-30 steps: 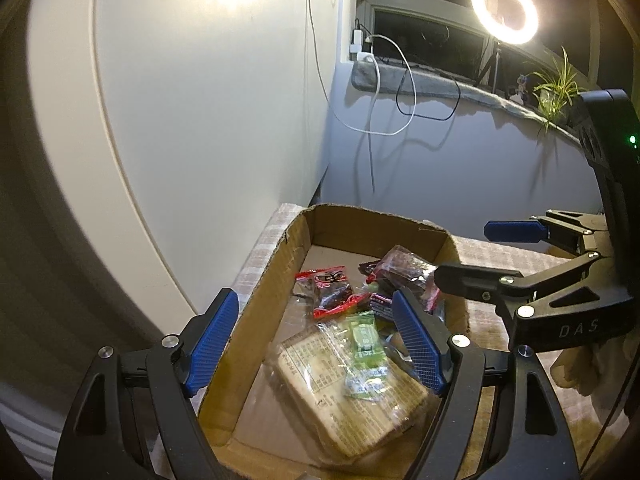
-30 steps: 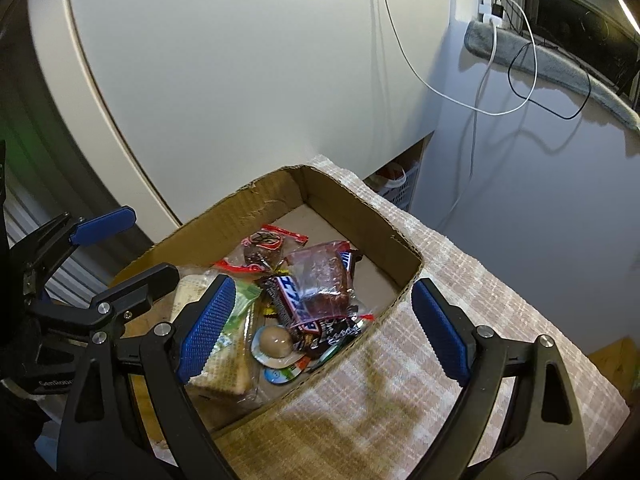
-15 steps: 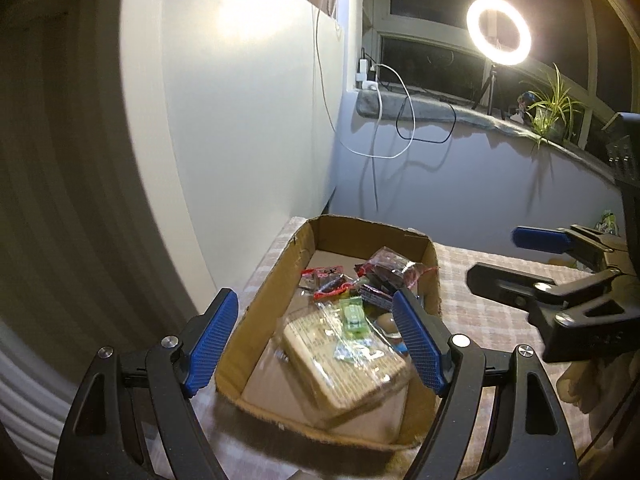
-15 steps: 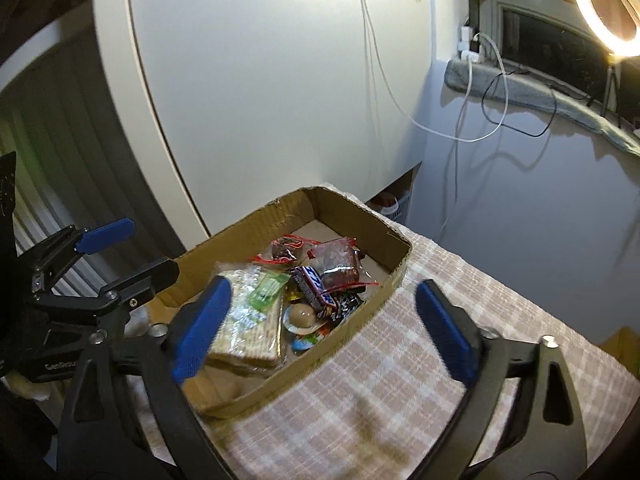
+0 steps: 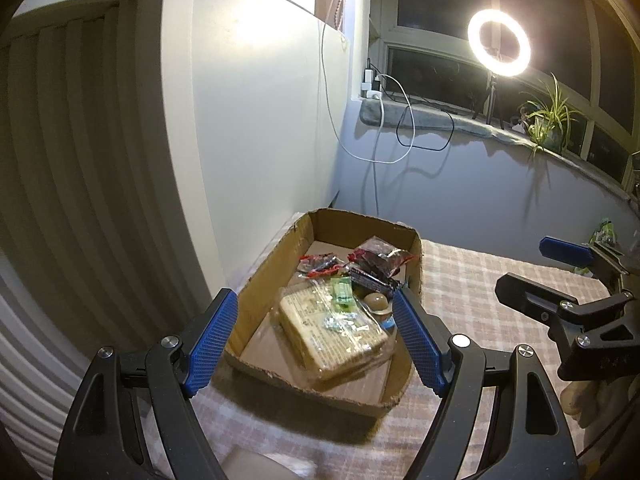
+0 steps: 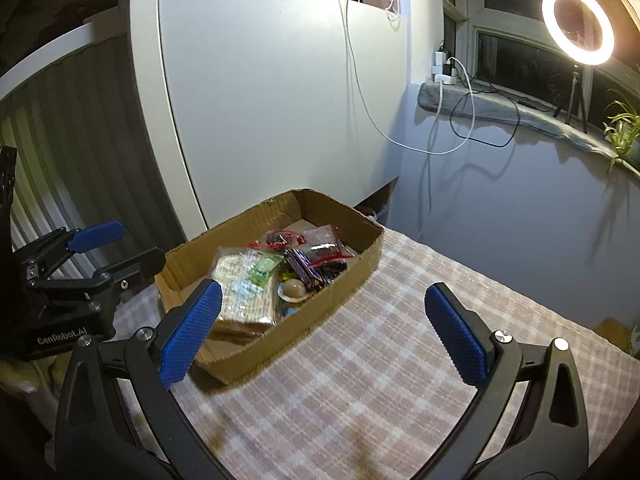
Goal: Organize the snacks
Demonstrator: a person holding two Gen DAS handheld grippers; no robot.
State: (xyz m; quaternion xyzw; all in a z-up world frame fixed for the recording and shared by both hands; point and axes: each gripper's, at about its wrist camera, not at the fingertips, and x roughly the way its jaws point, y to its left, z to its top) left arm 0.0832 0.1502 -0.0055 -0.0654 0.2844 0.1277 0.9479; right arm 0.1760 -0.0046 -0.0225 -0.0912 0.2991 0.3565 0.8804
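A shallow cardboard box (image 5: pixel 264 276) (image 6: pixel 340 292) sits on the checked tablecloth (image 6: pixel 400 360) against a white cabinet. It holds a wrapped cracker pack (image 5: pixel 332 332) (image 6: pixel 244 288), a small green packet (image 5: pixel 342 294), a round brown snack (image 6: pixel 294 290), a dark candy bar (image 6: pixel 302 268) and red-edged clear packets (image 5: pixel 320 262). My left gripper (image 5: pixel 313 295) hangs open in front of the box's near end, holding nothing. My right gripper (image 6: pixel 323 287) is wide open and empty over the cloth beside the box. Each gripper shows in the other's view, the right gripper (image 5: pixel 526 266) and the left gripper (image 6: pixel 138 242).
The white cabinet (image 6: pixel 280 100) stands just behind the box. A ring light (image 5: pixel 499 43), a potted plant (image 5: pixel 550 120) and hanging cables (image 5: pixel 380 136) line the windowsill. A small green item (image 5: pixel 604 232) lies at the table's far right.
Both grippers have backed away from the box and risen a little, so it looks smaller and farther. The right jaws have spread wider. The snacks have not moved.
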